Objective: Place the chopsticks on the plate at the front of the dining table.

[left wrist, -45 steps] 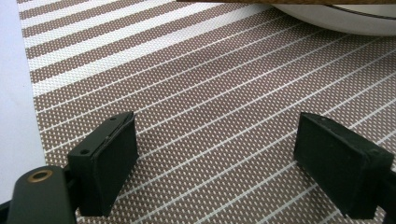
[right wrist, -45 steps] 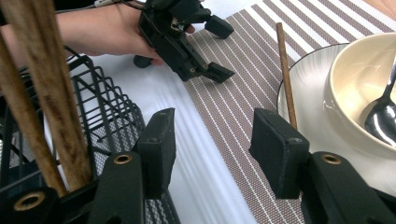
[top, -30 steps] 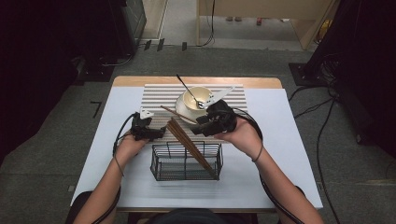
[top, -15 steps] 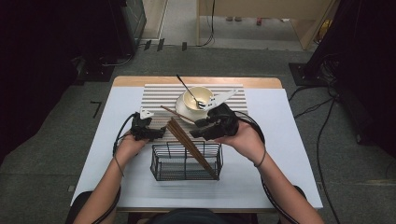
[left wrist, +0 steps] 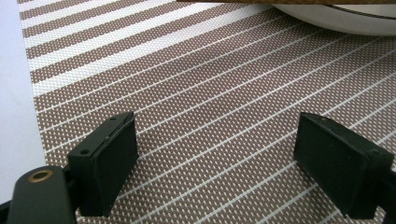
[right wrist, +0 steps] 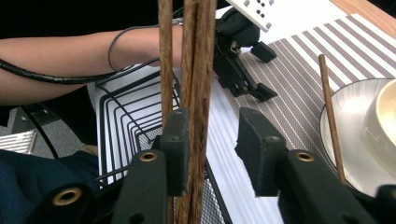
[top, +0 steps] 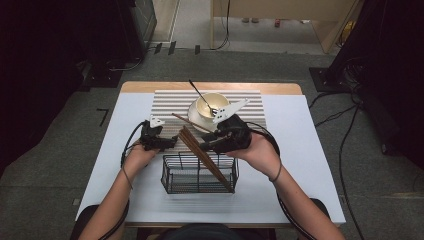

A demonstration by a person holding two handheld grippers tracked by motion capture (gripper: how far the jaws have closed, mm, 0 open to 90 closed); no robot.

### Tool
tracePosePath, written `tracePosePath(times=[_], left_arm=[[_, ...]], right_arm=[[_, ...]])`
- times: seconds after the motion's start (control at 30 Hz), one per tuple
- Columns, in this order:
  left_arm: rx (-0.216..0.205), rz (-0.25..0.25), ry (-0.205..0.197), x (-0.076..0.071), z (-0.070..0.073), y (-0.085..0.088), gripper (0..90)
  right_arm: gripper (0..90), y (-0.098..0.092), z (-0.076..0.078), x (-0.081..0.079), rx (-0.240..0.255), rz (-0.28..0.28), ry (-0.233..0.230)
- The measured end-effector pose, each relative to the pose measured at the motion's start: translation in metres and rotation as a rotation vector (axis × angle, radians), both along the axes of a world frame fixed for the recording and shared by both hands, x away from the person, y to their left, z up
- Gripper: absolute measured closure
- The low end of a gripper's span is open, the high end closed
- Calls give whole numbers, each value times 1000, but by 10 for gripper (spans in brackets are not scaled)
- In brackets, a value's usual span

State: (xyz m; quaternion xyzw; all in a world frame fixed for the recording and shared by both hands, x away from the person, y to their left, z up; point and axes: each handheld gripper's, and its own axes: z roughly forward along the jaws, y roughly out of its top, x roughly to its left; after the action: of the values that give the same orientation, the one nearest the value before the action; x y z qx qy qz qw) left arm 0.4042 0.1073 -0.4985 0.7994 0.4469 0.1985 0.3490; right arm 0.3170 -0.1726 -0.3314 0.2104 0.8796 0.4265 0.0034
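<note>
Where right tongs [right wrist: 212, 154] gape, chopsticks [right wrist: 194, 70] between.

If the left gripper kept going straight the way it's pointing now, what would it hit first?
Probably the white saucer under the cream bowl. The left gripper, jaws open, points low across the brown-and-white striped placemat toward it, though depth is hard to judge.

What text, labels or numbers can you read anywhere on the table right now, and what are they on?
None: no word, brand or number is readable.
The grey plate on the left gripper bears only small dark dots, no letters.
The chopsticks, wire basket, bowl and striped mat carry no visible print.
</note>
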Motion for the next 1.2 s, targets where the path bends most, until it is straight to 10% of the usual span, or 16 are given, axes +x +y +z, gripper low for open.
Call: tracePosePath(times=[1.2], left_arm=[[0, 0, 0, 0, 0, 0, 140]], right_arm=[[842, 0, -12, -4, 9, 64, 25]])
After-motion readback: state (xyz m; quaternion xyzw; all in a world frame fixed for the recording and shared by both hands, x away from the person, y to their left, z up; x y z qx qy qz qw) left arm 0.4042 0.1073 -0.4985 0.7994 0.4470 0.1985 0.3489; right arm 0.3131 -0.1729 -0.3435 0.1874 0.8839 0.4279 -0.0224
